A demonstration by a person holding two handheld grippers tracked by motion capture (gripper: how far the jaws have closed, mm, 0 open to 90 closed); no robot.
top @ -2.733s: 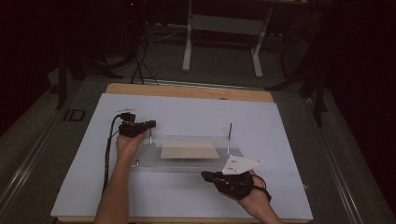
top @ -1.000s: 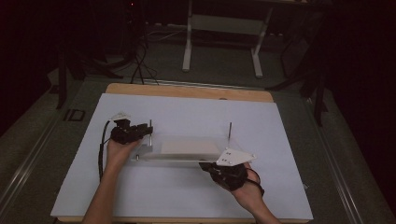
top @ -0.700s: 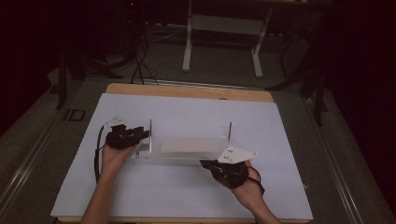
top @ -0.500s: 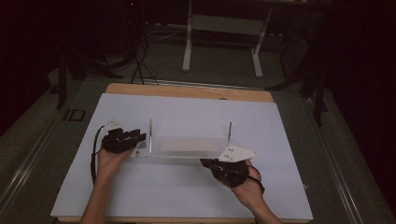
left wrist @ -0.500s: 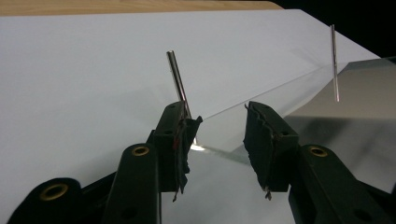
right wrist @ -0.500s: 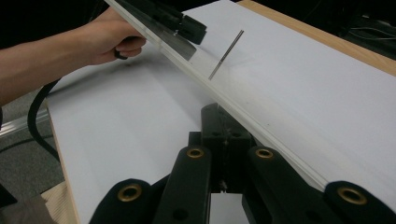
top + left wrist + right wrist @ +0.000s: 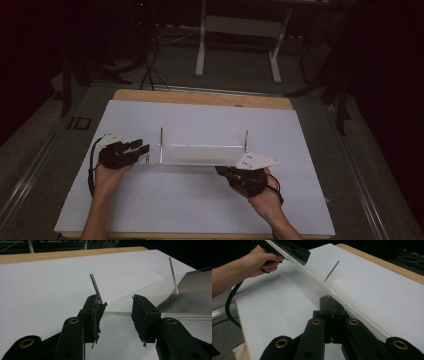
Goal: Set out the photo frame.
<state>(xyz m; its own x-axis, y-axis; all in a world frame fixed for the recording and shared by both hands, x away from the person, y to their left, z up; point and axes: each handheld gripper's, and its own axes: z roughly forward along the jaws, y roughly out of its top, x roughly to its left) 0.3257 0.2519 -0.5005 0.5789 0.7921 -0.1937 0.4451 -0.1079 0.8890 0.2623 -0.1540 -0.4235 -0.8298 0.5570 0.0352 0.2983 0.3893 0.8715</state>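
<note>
A clear acrylic plate with two thin upright metal rods lies mid-tabletop. The left tool, its jaws just opening and released, straddles the plate's left edge; the right tool is clenched on its near edge.
</note>
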